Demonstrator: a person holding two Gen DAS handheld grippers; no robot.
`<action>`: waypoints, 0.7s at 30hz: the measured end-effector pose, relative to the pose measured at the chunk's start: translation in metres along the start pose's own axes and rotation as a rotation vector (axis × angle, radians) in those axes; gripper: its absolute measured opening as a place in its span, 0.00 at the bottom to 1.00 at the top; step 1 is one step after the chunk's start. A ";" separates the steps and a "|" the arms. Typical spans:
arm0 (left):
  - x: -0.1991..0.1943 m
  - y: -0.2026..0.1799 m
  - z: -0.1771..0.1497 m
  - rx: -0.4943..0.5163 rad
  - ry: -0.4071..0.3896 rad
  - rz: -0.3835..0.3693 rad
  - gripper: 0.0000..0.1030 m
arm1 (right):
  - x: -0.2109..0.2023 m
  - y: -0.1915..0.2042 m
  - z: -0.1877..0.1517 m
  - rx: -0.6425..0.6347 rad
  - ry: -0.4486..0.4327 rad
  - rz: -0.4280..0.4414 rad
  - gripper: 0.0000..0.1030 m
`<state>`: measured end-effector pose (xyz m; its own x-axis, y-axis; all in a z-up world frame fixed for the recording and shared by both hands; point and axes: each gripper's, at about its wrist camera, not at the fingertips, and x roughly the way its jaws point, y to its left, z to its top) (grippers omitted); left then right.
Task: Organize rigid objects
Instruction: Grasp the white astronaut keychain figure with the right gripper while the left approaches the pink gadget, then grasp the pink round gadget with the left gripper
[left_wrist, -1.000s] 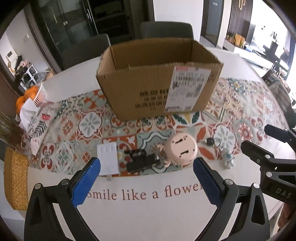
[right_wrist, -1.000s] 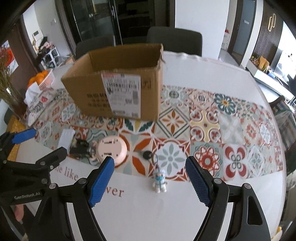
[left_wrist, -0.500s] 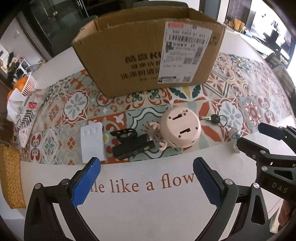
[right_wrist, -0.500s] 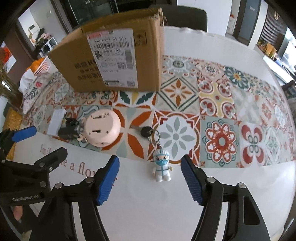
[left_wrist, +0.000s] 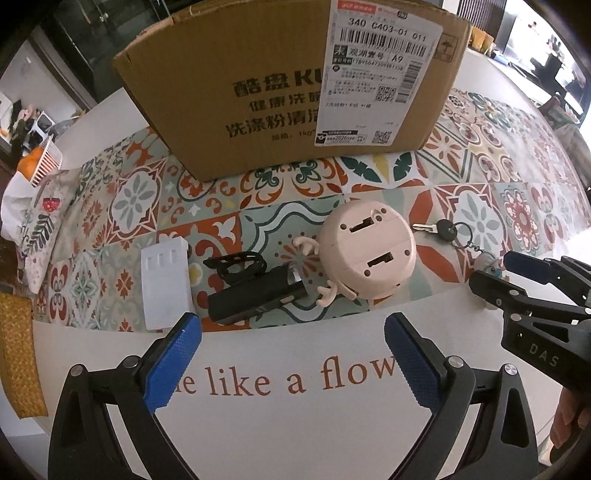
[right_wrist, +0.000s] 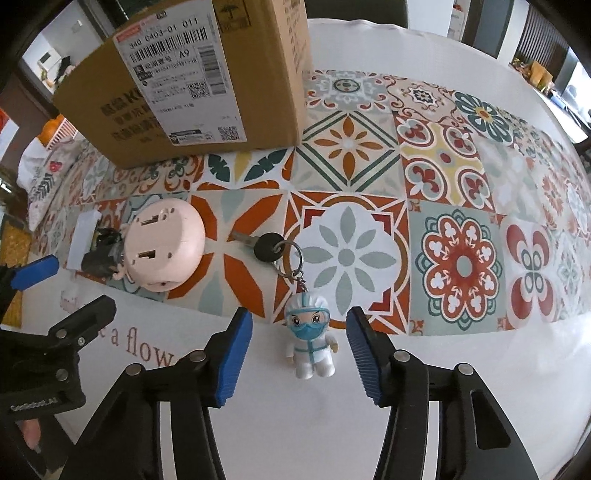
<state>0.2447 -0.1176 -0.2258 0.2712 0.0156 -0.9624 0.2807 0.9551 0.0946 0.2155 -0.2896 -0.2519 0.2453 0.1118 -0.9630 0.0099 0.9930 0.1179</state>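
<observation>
right claw closing, flanking keychain figurine

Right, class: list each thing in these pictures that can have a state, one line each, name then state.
cardboard box: upright.
pink round gadget: underside up.
black device: lying flat.
white case: lying flat.
key: flat, on its ring.
figurine: face up, between open pads.
right gripper: open, jaws just closing.
left gripper: open, empty.

Cardboard box label: "340 C403-01 011", "A9". Tablecloth: "like a flow". Right tool: "DAS".
</observation>
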 end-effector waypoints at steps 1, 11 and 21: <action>0.001 0.001 0.000 -0.001 0.002 0.000 0.98 | 0.001 0.000 0.000 -0.001 0.003 0.000 0.48; 0.006 0.006 0.001 -0.006 0.002 -0.019 0.96 | 0.012 0.003 0.003 0.003 0.038 -0.018 0.29; 0.002 0.000 0.009 0.079 -0.036 -0.051 0.96 | -0.001 0.004 -0.003 0.034 0.003 -0.034 0.26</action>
<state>0.2531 -0.1205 -0.2251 0.2875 -0.0450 -0.9567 0.3664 0.9281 0.0665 0.2120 -0.2858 -0.2511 0.2416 0.0780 -0.9672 0.0514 0.9943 0.0930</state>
